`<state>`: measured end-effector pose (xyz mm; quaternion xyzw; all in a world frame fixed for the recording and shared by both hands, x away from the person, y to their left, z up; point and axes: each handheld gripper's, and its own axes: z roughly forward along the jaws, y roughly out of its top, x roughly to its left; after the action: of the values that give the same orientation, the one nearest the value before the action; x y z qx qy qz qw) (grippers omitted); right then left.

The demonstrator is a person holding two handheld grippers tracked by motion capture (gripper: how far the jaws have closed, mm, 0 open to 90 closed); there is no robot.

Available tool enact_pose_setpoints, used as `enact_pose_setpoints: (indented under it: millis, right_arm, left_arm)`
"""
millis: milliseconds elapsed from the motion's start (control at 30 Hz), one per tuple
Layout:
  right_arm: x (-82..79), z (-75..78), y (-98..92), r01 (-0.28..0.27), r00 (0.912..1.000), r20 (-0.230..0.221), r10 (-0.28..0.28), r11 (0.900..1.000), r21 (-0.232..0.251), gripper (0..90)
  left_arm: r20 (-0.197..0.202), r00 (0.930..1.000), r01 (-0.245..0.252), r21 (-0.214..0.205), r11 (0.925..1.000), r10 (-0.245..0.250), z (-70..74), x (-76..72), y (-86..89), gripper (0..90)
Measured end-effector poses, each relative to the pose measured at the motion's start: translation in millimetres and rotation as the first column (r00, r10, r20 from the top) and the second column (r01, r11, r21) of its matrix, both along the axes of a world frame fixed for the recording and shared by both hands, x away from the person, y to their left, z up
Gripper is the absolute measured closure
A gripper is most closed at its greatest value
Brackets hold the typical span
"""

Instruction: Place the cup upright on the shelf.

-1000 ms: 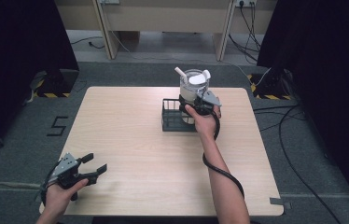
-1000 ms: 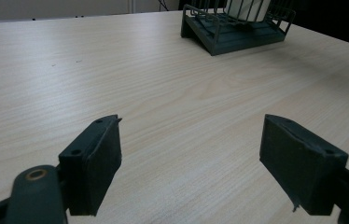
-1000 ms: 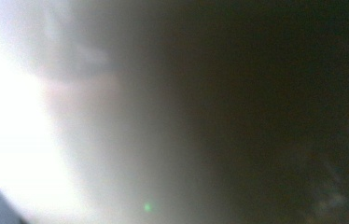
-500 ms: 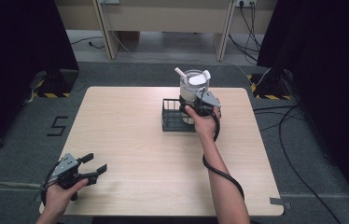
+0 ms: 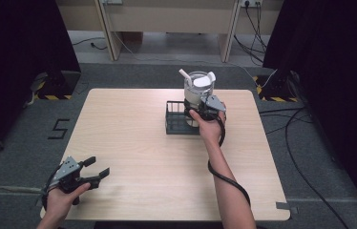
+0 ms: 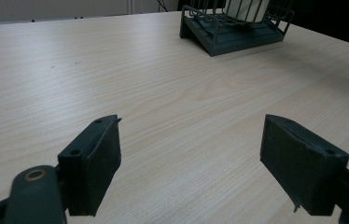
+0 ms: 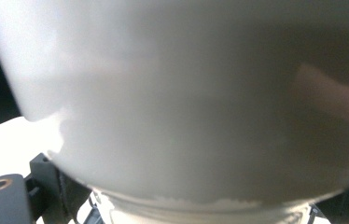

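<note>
grip on the jar looks half made. right gripper [image 5: 204, 106] sits against the near side of a clear jar [image 5: 198, 88], and its jaws have just been closing; from the high view the jar hides the fingertips, and the right gripper view is a white blur of the jar's wall [image 7: 200, 102] pressed close to the lens, so i cannot tell whether the pads already squeeze it or merely bracket it.

the jar stands upright in the dark wire rack [image 5: 175, 121], at the rack's far right end, with a white lid or scoop-like piece [image 5: 202, 81] resting across its mouth and a white stick [image 5: 184, 75] leaning out on the far left of its rim. what these pieces are exactly is too small to say.

left gripper [image 5: 94, 172] is released, jaws spread wide with bare counter [image 6: 163, 93] between them, well apart from the rack, at the near left corner of the counter. in the left gripper view the rack [image 6: 238, 32] shows far ahead, tilted a little in the frame.

judging from this: the reach to the jar is done, the clench is likely under way, and lifting the jar out of the rack is yet to come. the left hand has no part in it so far.
</note>
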<state>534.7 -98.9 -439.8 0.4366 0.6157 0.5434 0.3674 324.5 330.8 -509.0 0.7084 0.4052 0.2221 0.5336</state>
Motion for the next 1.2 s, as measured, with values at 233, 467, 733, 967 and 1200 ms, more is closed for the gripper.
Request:
enact_pose_setpoints:
  millis: [233,467,733,967,1200]
  right_arm:
    - [-2.6,0.6,-0.2,0.006,1.0000,-0.005,-0.006,1.0000,-0.001,9.5]
    - [-4.6,0.1,0.2,0.011,0.9999,0.001,-0.011,0.9999,-0.004,9.5]
    - [-7.9,-0.9,-1.3,0.006,0.9999,0.010,-0.006,1.0000,-0.001,9.4]
    - [-10.8,-1.3,-2.3,0.006,0.9999,0.013,-0.006,1.0000,0.002,9.2]
    - [-11.5,-1.1,-2.8,-0.002,0.9999,0.012,0.002,1.0000,0.001,9.1]
  left_arm:
    - [-0.001,1.0000,0.000,-0.001,1.0000,0.000,0.0,0.2,0.1,19.6]
    - [0.001,1.0000,0.000,-0.003,1.0000,0.000,0.2,0.1,0.0,19.4]
    - [0.001,1.0000,-0.001,-0.003,1.0000,0.001,0.1,0.4,-0.1,19.3]
    - [0.001,1.0000,0.001,-0.002,1.0000,-0.001,0.1,0.4,-0.6,19.2]
    - [0.000,1.0000,0.002,-0.003,1.0000,-0.002,-0.1,0.7,-1.0,19.2]
